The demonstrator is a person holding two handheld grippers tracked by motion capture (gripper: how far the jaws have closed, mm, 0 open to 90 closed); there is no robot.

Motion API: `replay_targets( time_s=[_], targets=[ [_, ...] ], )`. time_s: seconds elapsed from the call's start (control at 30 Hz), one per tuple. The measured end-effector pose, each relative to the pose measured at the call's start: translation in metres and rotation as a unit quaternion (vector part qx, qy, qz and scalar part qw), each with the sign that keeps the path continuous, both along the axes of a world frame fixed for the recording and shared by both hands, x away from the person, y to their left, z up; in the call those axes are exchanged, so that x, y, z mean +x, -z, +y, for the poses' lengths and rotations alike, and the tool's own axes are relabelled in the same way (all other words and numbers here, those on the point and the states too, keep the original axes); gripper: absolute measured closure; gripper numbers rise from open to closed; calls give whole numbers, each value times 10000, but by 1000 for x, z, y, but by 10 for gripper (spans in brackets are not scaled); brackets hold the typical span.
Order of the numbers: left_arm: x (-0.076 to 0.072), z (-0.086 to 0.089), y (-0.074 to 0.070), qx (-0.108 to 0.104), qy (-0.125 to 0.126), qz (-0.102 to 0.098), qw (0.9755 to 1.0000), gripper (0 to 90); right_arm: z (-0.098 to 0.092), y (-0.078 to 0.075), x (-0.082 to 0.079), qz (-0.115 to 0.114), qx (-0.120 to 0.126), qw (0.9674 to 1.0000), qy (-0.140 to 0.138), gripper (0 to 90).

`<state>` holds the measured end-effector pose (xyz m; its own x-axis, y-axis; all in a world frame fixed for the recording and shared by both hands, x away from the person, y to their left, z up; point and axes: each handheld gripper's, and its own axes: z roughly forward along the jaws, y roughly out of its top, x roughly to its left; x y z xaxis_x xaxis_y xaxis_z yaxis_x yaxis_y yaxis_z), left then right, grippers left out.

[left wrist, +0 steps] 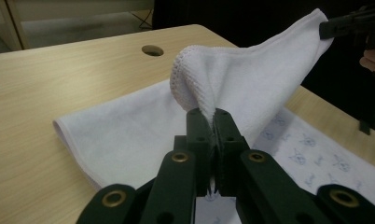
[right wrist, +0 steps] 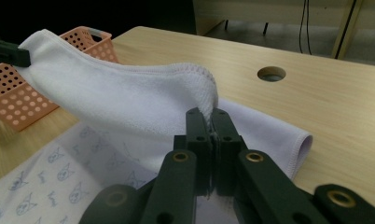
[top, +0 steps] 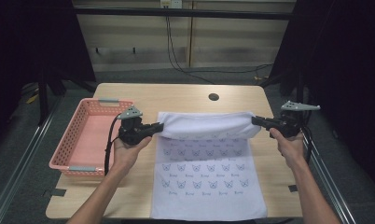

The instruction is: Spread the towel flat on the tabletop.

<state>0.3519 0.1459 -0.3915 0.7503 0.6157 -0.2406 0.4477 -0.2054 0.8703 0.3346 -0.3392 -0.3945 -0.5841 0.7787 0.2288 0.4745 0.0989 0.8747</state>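
2 grippers hold 1 white towel (top: 206,125) by its far corners, lifted across the middle of the high view. At centre left, the left gripper (top: 158,127) is clamped on one corner; at centre right, the right gripper (top: 256,120) is clamped on the other. Each gripper view shows its jaws pinching a folded edge. The towel's near part lies flat on the wooden table (top: 185,95), cat print showing, in the lower centre. A pink basket (top: 73,126) sits at the left.
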Motion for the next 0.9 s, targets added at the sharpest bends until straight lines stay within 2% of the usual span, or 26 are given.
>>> replay_targets(
  time_s=[0.07, 0.1, 0.13, 0.17, 0.2, 0.3, 0.33, 0.4, 0.47, 0.5, 0.53, 0.57, 0.6, 0.63, 0.67, 0.7, 0.73, 0.77, 0.8, 0.87, 0.9],
  targets=[
    [-4, 1, -12, -64, -6, -119, 9999, 873, -1, -8, -7, -88, 120, 9999, -26, 880],
    [-4, 1, -12, -64, -6, -119, 9999, 873, -2, -13, -10, -169, 192, 9997, -9, 880],
    [-10, 3, -23, -125, -8, -233, 9996, 873, -3, -17, -13, -216, 273, 9994, -30, 881],
    [-10, 3, -23, -125, -8, -233, 9996, 873, -3, -17, -13, -216, 273, 9994, -30, 881],
    [-17, 3, -32, -82, 60, -338, 9994, 873, -2, -26, -21, -330, 245, 9991, -43, 880],
    [-26, 6, -37, -193, 144, -366, 9990, 872, -3, -32, -29, -413, 266, 9987, -111, 881],
    [-38, 9, -38, -299, 198, -401, 9986, 872, -5, -35, -38, -494, 336, 9981, -161, 880],
    [-49, 8, -29, -206, 319, -350, 9987, 872, -6, -31, -47, -484, 333, 9981, -178, 880],
    [-57, 7, -12, -123, 397, -137, 9990, 872, -5, -22, -56, -392, 260, 9986, -220, 881],
    [-57, 7, -12, -123, 397, -137, 9990, 872, -5, -22, -56, -392, 260, 9986, -220, 881],
    [-64, 7, 8, -64, 414, 20, 9991, 872, -5, -9, -64, -236, 225, 9991, -275, 881],
    [-64, 7, 8, -64, 414, 20, 9991, 871, -5, -9, -64, -236, 225, 9991, -275, 881],
    [-70, 10, 26, -47, 471, 149, 9988, 871, -3, 5, -74, -71, 160, 9992, -354, 880],
    [-74, 12, 35, -128, 441, 267, 9986, 871, -2, 12, -80, 15, 115, 9992, -371, 880],
    [-74, 12, 35, -128, 441, 267, 9986, 871, -2, 12, -80, 15, 115, 9992, -371, 880],
    [-77, 13, 42, -133, 514, 371, 9979, 871, -1, 19, -85, 109, 98, 9990, -411, 880],
    [-85, 12, 50, 155, 547, 302, 9979, 870, 1, 29, -97, 255, -18, 9986, -469, 878],
    [-85, 12, 50, 155, 547, 302, 9979, 869, 1, 29, -97, 255, -18, 9986, -469, 878],
    [-92, 12, 58, 243, 646, 287, 9972, 868, 1, 38, -107, 359, 23, 9979, -543, 872],
    [-96, 10, 69, 461, 773, 430, 9950, 862, 3, 47, -117, 487, -128, 9969, -607, 863],
    [-98, 10, 75, 636, 827, 522, 9932, 858, 4, 53, -122, 584, -167, 9960, -653, 854]
  ],
)
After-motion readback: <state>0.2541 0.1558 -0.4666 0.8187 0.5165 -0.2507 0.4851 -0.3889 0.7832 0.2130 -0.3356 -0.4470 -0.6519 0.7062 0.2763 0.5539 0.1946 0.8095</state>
